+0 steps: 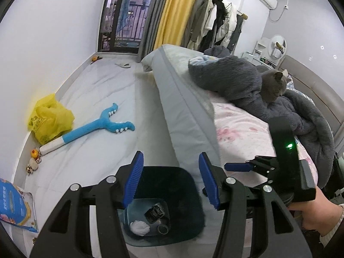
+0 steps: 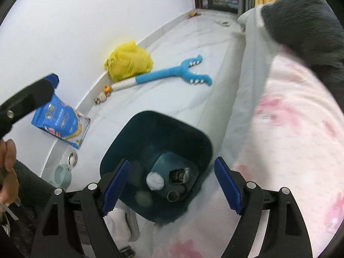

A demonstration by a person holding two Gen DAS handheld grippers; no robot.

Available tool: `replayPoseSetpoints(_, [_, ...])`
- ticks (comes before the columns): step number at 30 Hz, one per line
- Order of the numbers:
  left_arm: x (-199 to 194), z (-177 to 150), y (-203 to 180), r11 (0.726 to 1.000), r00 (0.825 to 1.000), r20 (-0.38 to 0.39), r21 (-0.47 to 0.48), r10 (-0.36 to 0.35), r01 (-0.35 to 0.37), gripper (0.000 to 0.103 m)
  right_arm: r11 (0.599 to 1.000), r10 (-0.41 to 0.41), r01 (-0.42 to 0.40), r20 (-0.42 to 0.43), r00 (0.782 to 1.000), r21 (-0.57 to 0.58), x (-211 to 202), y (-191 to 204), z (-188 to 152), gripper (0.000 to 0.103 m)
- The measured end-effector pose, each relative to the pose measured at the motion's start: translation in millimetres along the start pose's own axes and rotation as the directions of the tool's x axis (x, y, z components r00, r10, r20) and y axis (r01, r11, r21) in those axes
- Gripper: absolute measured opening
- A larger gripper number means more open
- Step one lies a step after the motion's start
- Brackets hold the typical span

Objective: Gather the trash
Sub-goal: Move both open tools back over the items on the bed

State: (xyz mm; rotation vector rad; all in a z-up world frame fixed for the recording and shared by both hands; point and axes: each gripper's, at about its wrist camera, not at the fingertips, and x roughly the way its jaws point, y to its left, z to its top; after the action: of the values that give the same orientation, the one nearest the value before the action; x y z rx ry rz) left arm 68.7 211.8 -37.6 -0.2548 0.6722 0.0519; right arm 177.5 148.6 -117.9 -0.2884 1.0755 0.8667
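Hovering over the dark bin (image 2: 154, 129), both grippers, left (image 1: 169, 180) and right (image 2: 172, 185), gape empty; the blue bag's (image 2: 62, 122) print is unreadable.

Our left gripper (image 1: 169, 180), jaws apart and empty, hangs at bottom centre above the dark teal bin (image 1: 189, 195) holding a white wad (image 1: 140, 228); a grey cat (image 1: 274, 86) lies upper right.

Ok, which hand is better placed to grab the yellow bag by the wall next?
Probably the left: its empty, open tongs sit on the wall side, facing the yellow bag. The right tongs are bedside.
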Motion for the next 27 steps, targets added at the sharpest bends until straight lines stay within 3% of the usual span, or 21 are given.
replayPoseSetpoints(10, [5.9,9.8,-49.0,0.997,1.000,0.002,0.072,-0.030,0.029,0.069,0.996,-0.069,0.063,0.107,0.992,0.061,-57.4,-45.9,-7.6,0.082])
replayPoseSetpoints(15, [11.7,12.1,-73.6,0.993,1.000,0.002,0.113,-0.027,0.027,0.077,0.993,-0.104,0.094,0.132,0.986,0.077,-80.2,-63.6,-16.7,0.083])
replayPoseSetpoints(18, [15.2,15.7,-89.9,0.990,0.998,-0.007,0.127,-0.067,0.068,0.079,0.990,-0.126,0.116,0.143,0.982,0.077,-92.2,-75.1,-23.9,0.083])
replayPoseSetpoints(27, [29.6,33.3,-129.9,0.976,0.997,0.006,0.208,-0.073,0.071,0.084,0.978,-0.200,0.186,0.172,0.965,0.093,-134.4,-118.4,-50.2,0.083])
